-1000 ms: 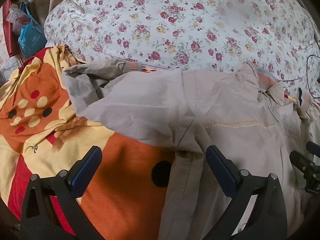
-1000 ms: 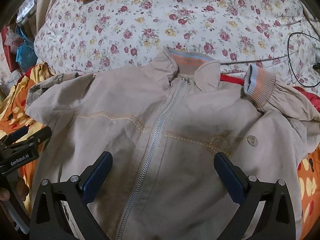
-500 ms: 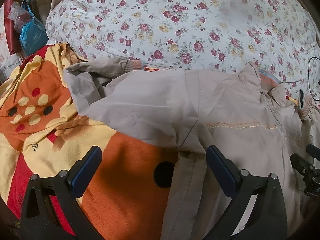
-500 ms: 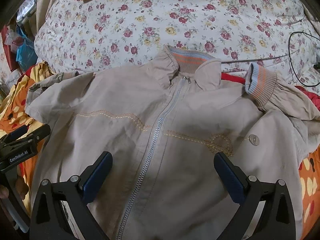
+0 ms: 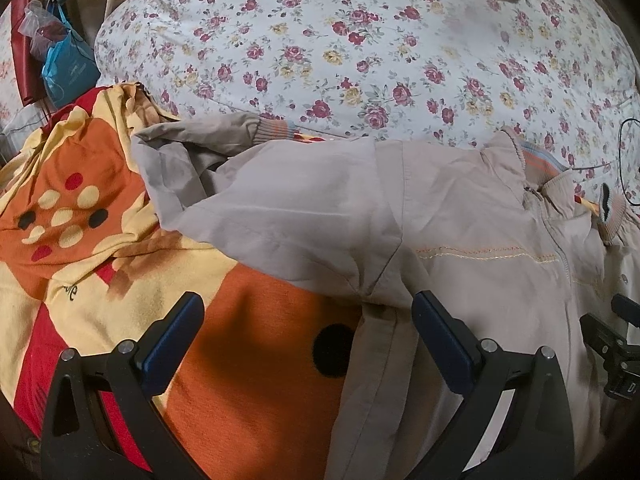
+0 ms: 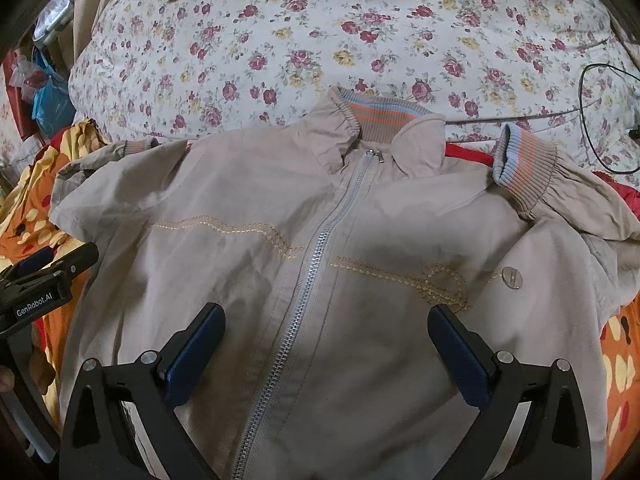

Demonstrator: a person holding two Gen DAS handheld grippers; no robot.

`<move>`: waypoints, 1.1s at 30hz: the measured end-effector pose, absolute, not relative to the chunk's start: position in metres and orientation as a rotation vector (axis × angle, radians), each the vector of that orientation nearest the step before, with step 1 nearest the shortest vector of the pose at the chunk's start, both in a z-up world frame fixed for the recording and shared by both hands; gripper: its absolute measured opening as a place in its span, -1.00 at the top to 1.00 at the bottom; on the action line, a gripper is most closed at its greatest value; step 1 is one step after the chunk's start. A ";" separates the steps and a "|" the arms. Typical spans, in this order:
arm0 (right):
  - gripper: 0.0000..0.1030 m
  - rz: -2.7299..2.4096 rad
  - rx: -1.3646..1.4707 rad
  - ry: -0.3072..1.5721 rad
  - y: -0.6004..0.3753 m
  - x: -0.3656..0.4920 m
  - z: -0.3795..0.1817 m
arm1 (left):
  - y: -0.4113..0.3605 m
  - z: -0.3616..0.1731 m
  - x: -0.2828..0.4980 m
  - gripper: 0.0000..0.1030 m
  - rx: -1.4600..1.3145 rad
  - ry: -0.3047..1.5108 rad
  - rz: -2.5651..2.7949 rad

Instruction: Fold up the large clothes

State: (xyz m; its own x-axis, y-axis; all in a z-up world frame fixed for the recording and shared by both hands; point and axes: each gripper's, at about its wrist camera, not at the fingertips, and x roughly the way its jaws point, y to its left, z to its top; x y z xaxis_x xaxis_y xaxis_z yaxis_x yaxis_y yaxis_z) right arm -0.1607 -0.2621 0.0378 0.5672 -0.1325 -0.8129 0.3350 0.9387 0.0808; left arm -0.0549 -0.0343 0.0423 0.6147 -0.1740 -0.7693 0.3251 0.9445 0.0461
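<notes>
Beige jacket (image 6: 320, 280) lies face-up, zipped, on orange blanket (image 5: 260, 360) — thin, limp, light cloth. Left gripper (image 5: 308, 336) and right gripper (image 6: 326, 348) both spread, empty. Pinch ribbed cuff (image 6: 524, 168) or sleeve (image 5: 288, 220) — thicker purchase.

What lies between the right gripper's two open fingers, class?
In the right wrist view, the right gripper hangs open over the beige jacket; its grey zipper runs up between the fingers.

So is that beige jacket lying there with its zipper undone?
No, the beige jacket lies front-up with its grey zipper closed all the way to the striped collar.
</notes>
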 end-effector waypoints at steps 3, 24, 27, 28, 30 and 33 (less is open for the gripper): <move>-0.97 -0.274 0.240 0.927 -0.261 -0.161 0.038 | -0.034 0.043 -0.055 -1.00 0.188 0.862 -0.288; -0.97 -0.252 0.246 0.927 -0.259 -0.159 0.034 | -0.032 0.041 -0.054 -1.00 0.192 0.863 -0.283; -0.97 -0.248 0.254 0.929 -0.258 -0.159 0.035 | -0.033 0.041 -0.054 -1.00 0.191 0.865 -0.281; -0.97 -0.249 0.253 0.929 -0.258 -0.159 0.035 | -0.033 0.041 -0.054 -1.00 0.190 0.866 -0.281; -0.97 -0.248 0.256 0.928 -0.258 -0.159 0.035 | -0.033 0.041 -0.054 -1.00 0.188 0.867 -0.280; -0.97 -0.249 0.255 0.929 -0.258 -0.159 0.035 | -0.033 0.041 -0.054 -1.00 0.189 0.867 -0.281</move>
State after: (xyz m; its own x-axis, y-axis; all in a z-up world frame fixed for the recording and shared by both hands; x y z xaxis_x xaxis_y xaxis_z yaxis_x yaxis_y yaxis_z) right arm -0.1594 -0.2581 0.0351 0.5748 -0.1007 -0.8121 0.3186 0.9416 0.1088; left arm -0.0540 -0.0327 0.0413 0.6134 -0.1665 -0.7721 0.3186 0.9466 0.0490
